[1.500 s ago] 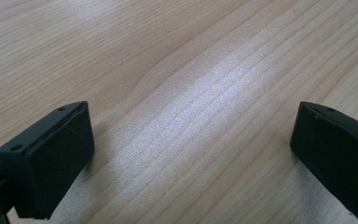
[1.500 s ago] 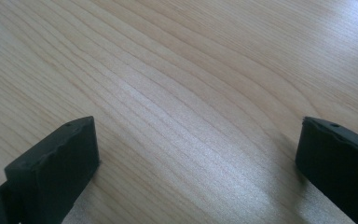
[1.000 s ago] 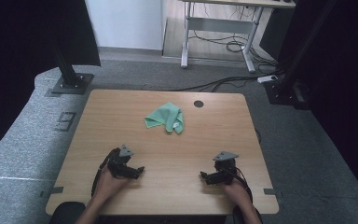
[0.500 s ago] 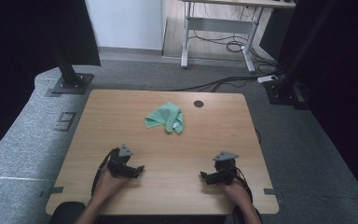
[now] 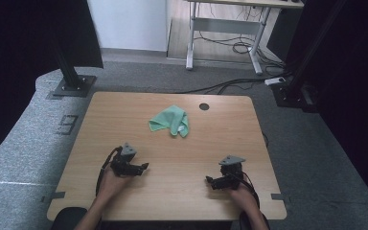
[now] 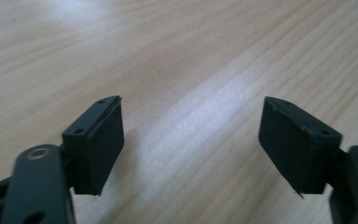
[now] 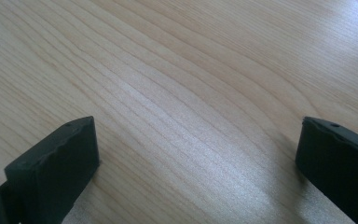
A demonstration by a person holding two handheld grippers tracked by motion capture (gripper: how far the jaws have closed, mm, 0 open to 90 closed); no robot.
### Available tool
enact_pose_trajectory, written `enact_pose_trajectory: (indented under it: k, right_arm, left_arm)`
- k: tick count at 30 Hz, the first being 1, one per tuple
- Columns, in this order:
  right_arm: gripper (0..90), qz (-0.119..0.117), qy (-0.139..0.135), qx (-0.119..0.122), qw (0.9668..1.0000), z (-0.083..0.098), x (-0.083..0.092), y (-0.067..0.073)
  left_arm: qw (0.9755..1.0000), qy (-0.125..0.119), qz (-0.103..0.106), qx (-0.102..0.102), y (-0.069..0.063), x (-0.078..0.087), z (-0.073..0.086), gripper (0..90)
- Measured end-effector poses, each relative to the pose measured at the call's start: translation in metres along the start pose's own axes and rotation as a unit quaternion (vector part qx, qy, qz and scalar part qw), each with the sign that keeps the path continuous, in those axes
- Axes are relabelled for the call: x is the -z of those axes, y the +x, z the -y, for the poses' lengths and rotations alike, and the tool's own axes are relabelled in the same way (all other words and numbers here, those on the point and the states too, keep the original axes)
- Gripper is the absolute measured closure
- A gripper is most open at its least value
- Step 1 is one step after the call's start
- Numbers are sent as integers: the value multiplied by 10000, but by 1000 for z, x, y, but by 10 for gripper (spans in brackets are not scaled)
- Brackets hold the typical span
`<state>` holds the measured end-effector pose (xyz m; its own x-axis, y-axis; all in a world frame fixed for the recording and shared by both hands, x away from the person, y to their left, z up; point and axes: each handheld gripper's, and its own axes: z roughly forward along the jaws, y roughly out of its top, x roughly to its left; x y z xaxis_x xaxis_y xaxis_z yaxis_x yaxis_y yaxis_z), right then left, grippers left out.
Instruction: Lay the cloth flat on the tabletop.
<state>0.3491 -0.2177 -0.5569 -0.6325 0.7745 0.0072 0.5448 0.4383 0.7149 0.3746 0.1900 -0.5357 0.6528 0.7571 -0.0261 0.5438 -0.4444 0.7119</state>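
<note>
Cloth comes first: a small mint-green microfibre cloth (image 5: 170,120) lies crumpled on the far half of the table, a little toward the centre, well apart from both grippers. Its folds are soft and loose, with one corner pointing to the left, so it looks dropped there rather than laid flat. I judge it is the thing to be handled, because nothing else movable lies on the surface.

Nearer to the person, the left black two-jaw gripper (image 5: 143,166) rests low at the near left part of the table. Its jaws have just been closing a little, yet they are spread with nothing between them; the pads (image 6: 99,144) are flat, matte and dark, with small screw holes. The right black two-jaw gripper (image 5: 210,181) rests at the near right part, jaws wide apart and empty too, pads (image 7: 56,165) rough at the edges. Both seem parked in a starting position.

Under all this is the light wooden rounded-corner table (image 5: 124,110), smooth, with fine straight grain and one round dark cable hole (image 5: 204,106) near the far edge.
</note>
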Motion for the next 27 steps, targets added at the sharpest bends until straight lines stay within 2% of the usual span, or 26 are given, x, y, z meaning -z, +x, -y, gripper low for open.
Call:
enact_pose_trajectory:
  k: [8, 19, 21, 22, 27]
  right_arm:
    - [0, -2, 1, 0, 10000, 0, 0, 0]
    - [0, -1, -1, -7, 10000, 0, 0, 0]
    - [0, -1, 0, -7, 10000, 0, 0, 0]
    - [0, -1, 0, -3, 10000, 0, 0, 0]
    - [0, -2, 0, -5, 10000, 0, 0, 0]
  left_arm:
    - [10000, -50, -29, -7, 8, -7, -13, 411]
    - [9999, -145, 5, 28, 21, -26, -44, 597]
    - [9999, -157, -1, 50, 23, -27, -46, 625]
    - [9997, -201, -8, 133, 27, -29, -51, 640]
    - [9995, -223, -60, 198, 35, -34, -61, 699]
